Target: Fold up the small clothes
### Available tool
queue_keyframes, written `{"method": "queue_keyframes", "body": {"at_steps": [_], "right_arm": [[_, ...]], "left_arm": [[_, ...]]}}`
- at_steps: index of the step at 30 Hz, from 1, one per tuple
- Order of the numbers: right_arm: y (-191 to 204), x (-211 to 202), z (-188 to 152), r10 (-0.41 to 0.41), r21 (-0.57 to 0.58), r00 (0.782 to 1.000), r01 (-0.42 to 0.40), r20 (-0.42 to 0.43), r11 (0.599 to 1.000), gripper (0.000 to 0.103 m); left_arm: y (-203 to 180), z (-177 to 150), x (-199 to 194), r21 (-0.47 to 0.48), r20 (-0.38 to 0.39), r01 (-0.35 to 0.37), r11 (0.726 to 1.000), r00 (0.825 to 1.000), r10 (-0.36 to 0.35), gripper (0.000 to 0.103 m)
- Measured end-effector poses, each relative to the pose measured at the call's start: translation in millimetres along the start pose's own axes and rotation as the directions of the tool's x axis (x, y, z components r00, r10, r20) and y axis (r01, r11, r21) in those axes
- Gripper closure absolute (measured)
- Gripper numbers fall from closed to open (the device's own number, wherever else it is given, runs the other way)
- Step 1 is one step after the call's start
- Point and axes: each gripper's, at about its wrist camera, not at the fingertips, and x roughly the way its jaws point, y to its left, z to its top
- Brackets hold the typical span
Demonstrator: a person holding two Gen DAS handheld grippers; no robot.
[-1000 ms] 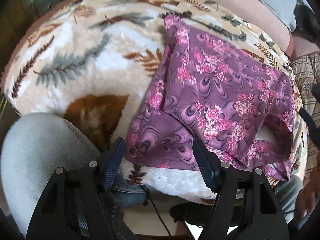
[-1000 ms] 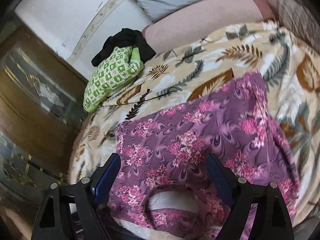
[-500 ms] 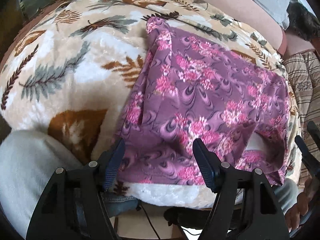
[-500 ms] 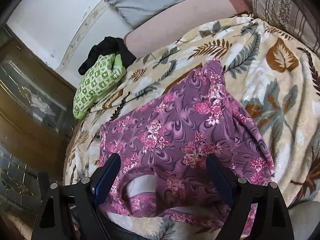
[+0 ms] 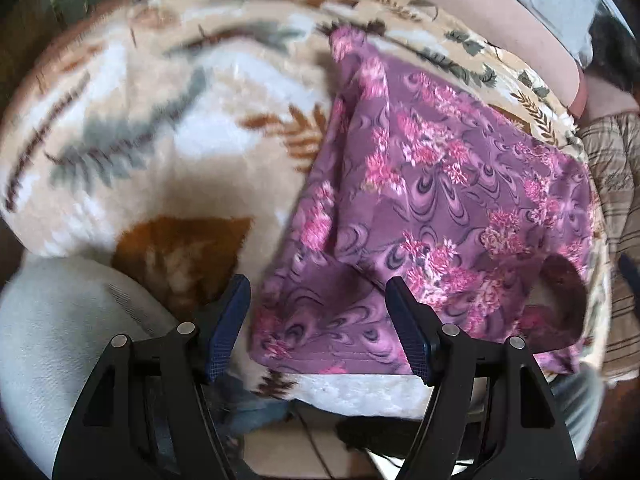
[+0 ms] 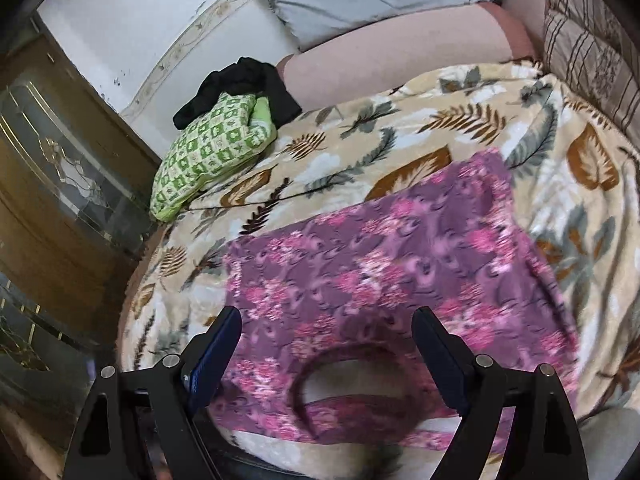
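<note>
A: While both tools are hanging over the purple floral top, where is it lying?

B: It is lying spread on the leaf-print blanket, close to the blanket's near edge. Its hem side is sitting under the left gripper and its neck opening under the right gripper. One side panel is already lying doubled over the body, ridge running away from the near edge.

A: Grippers holding anything?

B: No. The left one's jaws are standing wide, straddling the near hem corner with fabric showing between them, pads not pressing. The right one's jaws are standing equally wide either side of the neckline, also empty. My reading: each is lining up with a corner so the top can be pinched at two ends and folded across.

A: Why so near the blanket's edge?

B: Likely so the person, whose grey-clad knee is showing just beyond that edge, is reaching it without stretching. The plush nap is probably keeping the thin fabric from sliding.

A: Anything else on the blanket?

B: A green patterned bundle with a black garment behind it is sitting at the far end, well apart from the top, perhaps set aside to keep the working patch free. Both views are blurring slightly.
</note>
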Motion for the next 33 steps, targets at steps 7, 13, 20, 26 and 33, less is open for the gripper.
{"method": "queue_keyframes", "body": {"at_steps": [7, 13, 20, 26, 33], "right_arm": [[-4.7, 14.7, -1.4, -0.018, 0.047, 0.999, 0.020, -0.036, 0.999, 0.017], [2.3, 25.3, -1.7, 0.004, 0.059, 0.999, -0.001, -0.055, 0.998, 0.017], [4.8, 21.8, -4.4, 0.024, 0.070, 0.999, -0.021, -0.034, 0.997, 0.017], [-4.0, 19.1, -15.2, 0.009, 0.091, 0.999, -0.004, -0.050, 0.996, 0.017], [-2.8, 15.0, -15.8, 0.027, 0.075, 0.999, -0.023, -0.041, 0.997, 0.017]], "left_arm": [[2.8, -6.2, -8.3, 0.017, -0.001, 0.053, 0.998, 0.999, -0.053, 0.033], [7.7, -10.4, -21.5, 0.000, 0.031, 0.120, 0.993, 0.992, -0.120, 0.033], [11.7, -8.5, -31.9, -0.026, 0.079, 0.164, 0.986, 0.984, -0.162, 0.033], [15.4, -7.7, -26.5, -0.060, 0.060, 0.183, 0.981, 0.982, -0.179, 0.033], [5.6, -13.7, -29.2, 0.010, 0.102, 0.054, 0.998, 0.993, -0.055, 0.033]]}}
